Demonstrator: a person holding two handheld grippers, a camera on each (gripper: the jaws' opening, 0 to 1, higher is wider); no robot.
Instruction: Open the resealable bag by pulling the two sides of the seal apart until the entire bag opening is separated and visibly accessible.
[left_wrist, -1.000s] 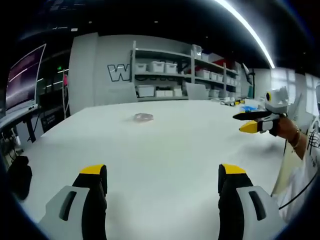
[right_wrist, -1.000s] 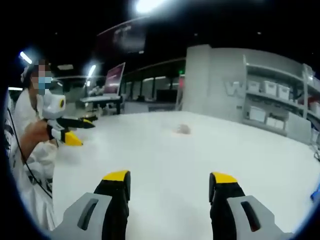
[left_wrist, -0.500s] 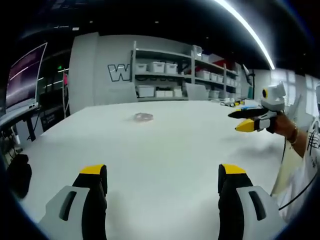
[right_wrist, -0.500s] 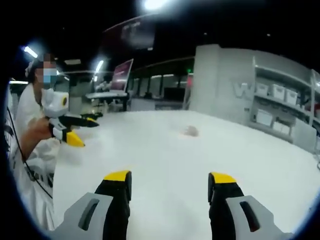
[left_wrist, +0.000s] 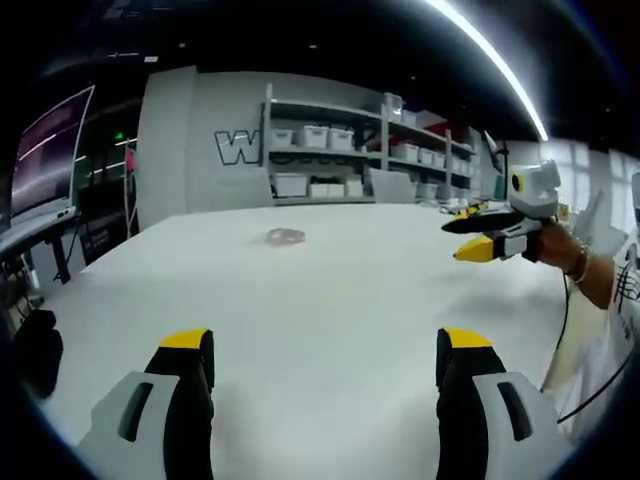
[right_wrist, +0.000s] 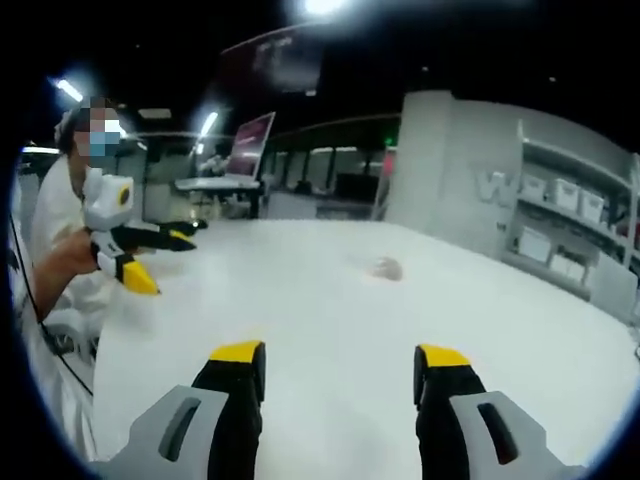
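Note:
A small clear resealable bag (left_wrist: 286, 236) lies flat far out on the white table (left_wrist: 330, 300); in the right gripper view the bag (right_wrist: 385, 268) sits ahead and slightly right of centre. My left gripper (left_wrist: 325, 350) hovers open over the near table, well short of the bag, nothing between its jaws. My right gripper (right_wrist: 340, 357) is likewise open and empty above the table. The right gripper (left_wrist: 478, 234) appears at the right of the left gripper view, jaws apart, held by a hand. The left gripper (right_wrist: 150, 256) shows at the left of the right gripper view, jaws apart.
Shelves with white bins (left_wrist: 345, 150) stand behind the table's far edge. A monitor (left_wrist: 48, 150) stands on a side desk at left. The person holding the grippers (right_wrist: 55, 240) stands at the table's edge. Small items (left_wrist: 465, 203) lie at the table's far right.
The right gripper has drifted leftward and a little upward in the left gripper view. The right gripper view has swung slightly, shifting the bag right. The bag itself has not moved.

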